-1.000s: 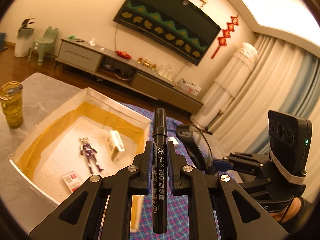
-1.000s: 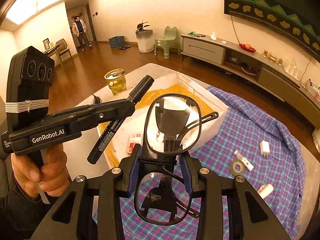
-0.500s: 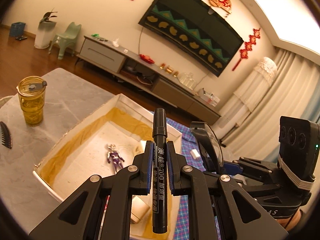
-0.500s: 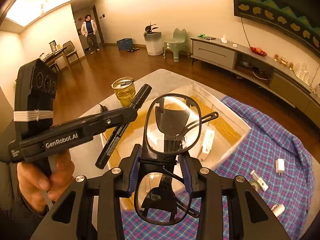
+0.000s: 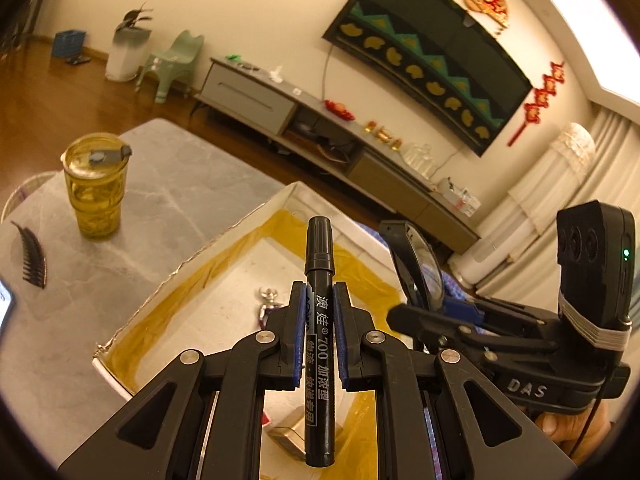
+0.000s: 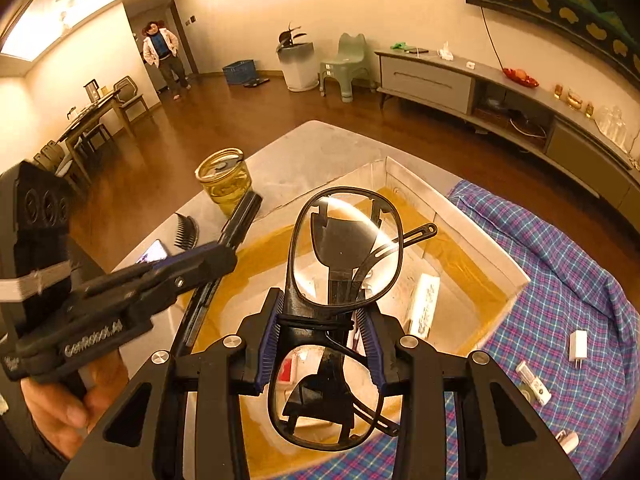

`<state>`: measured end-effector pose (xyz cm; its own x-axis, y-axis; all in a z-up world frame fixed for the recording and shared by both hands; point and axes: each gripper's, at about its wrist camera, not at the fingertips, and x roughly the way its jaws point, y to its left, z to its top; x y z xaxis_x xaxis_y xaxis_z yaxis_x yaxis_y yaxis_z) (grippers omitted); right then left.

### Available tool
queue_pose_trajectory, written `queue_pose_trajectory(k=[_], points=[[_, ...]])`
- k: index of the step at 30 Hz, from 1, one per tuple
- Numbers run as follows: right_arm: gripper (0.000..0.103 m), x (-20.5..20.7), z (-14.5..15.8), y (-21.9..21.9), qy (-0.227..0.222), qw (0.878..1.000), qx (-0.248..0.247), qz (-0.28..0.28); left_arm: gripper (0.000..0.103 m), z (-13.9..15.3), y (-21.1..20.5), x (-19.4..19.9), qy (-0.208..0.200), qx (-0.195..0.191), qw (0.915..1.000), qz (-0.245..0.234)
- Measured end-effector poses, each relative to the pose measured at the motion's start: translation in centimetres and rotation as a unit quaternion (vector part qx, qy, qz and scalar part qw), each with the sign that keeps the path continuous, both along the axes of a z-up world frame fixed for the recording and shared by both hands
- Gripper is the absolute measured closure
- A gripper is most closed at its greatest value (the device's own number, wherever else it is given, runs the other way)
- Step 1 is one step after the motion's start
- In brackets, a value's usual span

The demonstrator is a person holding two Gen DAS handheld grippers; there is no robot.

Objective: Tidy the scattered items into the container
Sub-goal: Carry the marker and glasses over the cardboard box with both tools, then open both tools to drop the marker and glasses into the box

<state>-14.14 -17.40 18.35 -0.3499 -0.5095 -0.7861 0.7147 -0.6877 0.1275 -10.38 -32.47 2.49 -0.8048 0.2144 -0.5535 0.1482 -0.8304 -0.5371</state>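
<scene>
Black marker [image 5: 319, 312], glasses [image 6: 340, 280] above box [image 6: 516, 276]

Amber tumbler [image 5: 95, 188] (lidded) beside comb [image 5: 33, 255]

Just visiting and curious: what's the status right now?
Left claw shut on marker. Right claw shut on glasses. Both over the box. Nothing blocking.

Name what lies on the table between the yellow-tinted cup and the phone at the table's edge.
A black comb lies on the grey table between the cup and the phone. The right wrist view shows this best.
</scene>
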Motion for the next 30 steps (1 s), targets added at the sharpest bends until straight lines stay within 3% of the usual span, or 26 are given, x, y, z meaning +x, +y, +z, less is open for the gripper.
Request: queue_pose_trajectory(k=[16,27,28,30], points=[[0.064,-7.4,-4.7,-5.0,-0.055,0.996,0.073,0.011,0.09,-2.4,0.1,-2.4,-0.062,0.049,0.9956,0.051],[0.064,-9.6,-7.5,-7.6,-0.039,0.988,0.149,0.035,0.09,-3.7,1.0,-3.6,-0.091,0.04,0.9926,0.071],[0.063,-9.8,-7.8,-7.9,-0.032,0.986,0.157,0.035,0.089,-3.7,1.0,-3.7,-0.092,0.037,0.9926,0.07],[0.06,-10.0,-8.2,-8.1,-0.02,0.984,0.172,0.03,0.064,-3.8,1.1,-3.9,-0.096,0.031,0.9927,0.067]])
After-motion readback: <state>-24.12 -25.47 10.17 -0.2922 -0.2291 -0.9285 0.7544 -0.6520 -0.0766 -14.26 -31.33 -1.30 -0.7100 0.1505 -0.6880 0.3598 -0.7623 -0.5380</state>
